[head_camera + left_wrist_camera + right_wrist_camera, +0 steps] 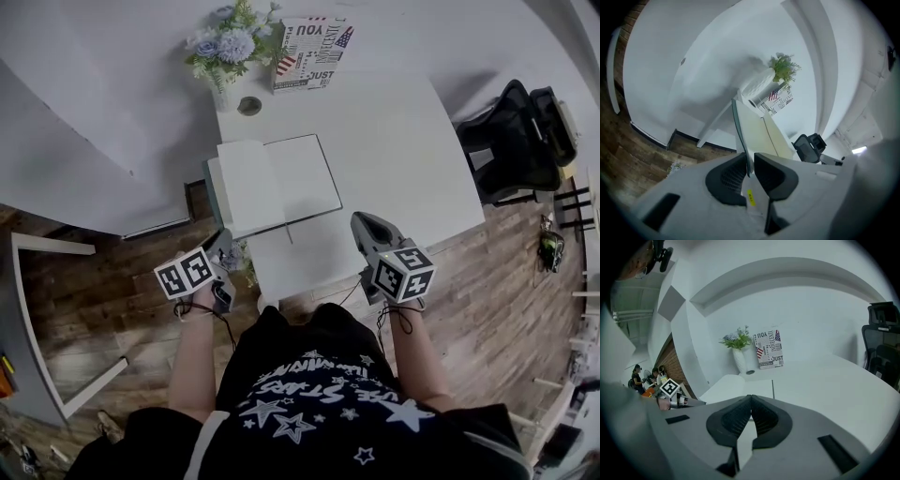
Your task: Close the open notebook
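The open notebook (277, 183) lies on the left part of the white table (403, 159), its pale pages facing up and its left half overhanging the table's edge. My left gripper (225, 246) is at the notebook's near left corner. In the left gripper view its jaws (749, 161) are shut on the thin grey-green edge of the cover (738, 126), with the pages (764, 136) running away behind. My right gripper (361, 223) hangs over the table's front, right of the notebook and apart from it. Its jaws (750, 401) are shut on nothing, and the notebook (736, 385) lies ahead of them.
A white vase of blue flowers (230, 47), a printed box (309, 54) and a small round object (249, 105) stand at the table's far side. A black office chair (516, 141) is to the right. White walls curve behind the table; wooden floor runs below.
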### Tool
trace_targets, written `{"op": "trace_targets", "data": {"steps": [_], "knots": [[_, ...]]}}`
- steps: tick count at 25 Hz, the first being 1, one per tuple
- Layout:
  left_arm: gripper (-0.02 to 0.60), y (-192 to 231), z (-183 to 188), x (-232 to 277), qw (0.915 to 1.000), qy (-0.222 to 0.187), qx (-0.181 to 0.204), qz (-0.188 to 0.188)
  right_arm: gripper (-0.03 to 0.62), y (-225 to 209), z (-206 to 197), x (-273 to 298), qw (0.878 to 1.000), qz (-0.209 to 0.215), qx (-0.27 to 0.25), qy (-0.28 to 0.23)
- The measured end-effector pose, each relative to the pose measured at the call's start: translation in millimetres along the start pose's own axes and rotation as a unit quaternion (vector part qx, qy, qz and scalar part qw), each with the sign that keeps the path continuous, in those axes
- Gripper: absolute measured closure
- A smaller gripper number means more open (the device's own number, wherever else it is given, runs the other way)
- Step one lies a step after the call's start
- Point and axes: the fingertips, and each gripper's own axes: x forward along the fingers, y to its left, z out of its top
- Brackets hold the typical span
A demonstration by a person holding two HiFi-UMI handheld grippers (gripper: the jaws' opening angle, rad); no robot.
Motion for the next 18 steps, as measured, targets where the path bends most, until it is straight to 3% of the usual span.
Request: {"op": "trace_targets", "data": {"steps": [9, 14, 18], "knots": [[0.531, -41.9, 26.7, -18.8, 0.9962, -0.034, 0.075, 0.030, 0.592, -13.5, 15.1, -3.7, 0.999, 0.044, -0.009, -0.016], [0.531, -84.8, 37.7, -21.4, 0.9869, -0.041, 0.148, 0.050, 0.592, -29.8, 27.4, -12.9, 0.998, 0.062, -0.012, -0.026], [0.531, -107.8, 41.6, -18.3, 0.9797, -0.058, 0.177, 0.074, 0.592, -44.5, 31.3, -20.2, 0.997, 0.075, -0.015, -0.031]]}}
